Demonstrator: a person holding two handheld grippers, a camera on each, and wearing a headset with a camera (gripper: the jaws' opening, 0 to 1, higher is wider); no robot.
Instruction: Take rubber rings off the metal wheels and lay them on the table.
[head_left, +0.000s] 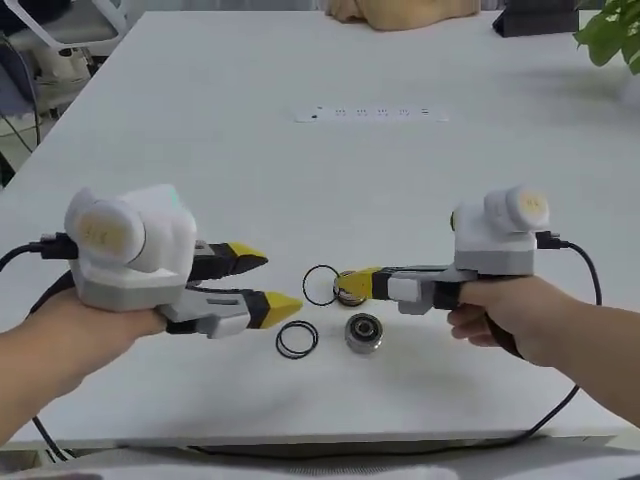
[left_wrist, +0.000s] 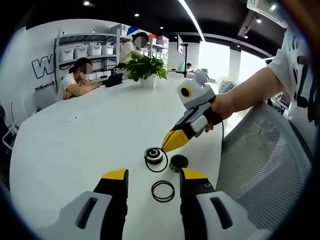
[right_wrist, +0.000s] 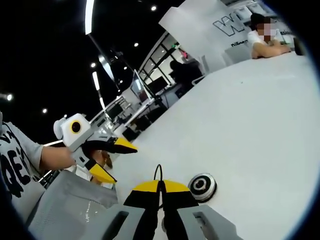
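On the white table (head_left: 300, 180) the right gripper (head_left: 360, 284) reaches in from the right, its yellow-tipped jaws pressed together on a thin black rubber ring (head_left: 320, 285). In the right gripper view the right gripper (right_wrist: 160, 186) shows no gap between its tips, and a sliver of the thin black rubber ring (right_wrist: 159, 172) rises from between them. The ring's loop stands out to the left of a small round metal wheel (head_left: 349, 291), which sits just beside the jaw tips (whether the ring still touches this wheel cannot be made out). A second metal wheel (head_left: 363, 332) lies on the table a little nearer the person, apart from the first. Next to it, on its left, a pair of black rubber rings (head_left: 297, 338) lies flat, one overlapping the other. The left gripper (head_left: 268, 280) hovers at the left with its jaws spread wide and nothing between them. In the left gripper view the pair of black rubber rings (left_wrist: 163, 191) lies just ahead of the gap of the left gripper (left_wrist: 155, 176). Far up the table lies a white power strip (head_left: 372, 114), and a green leafy plant (head_left: 610, 35) stands at the far right corner.
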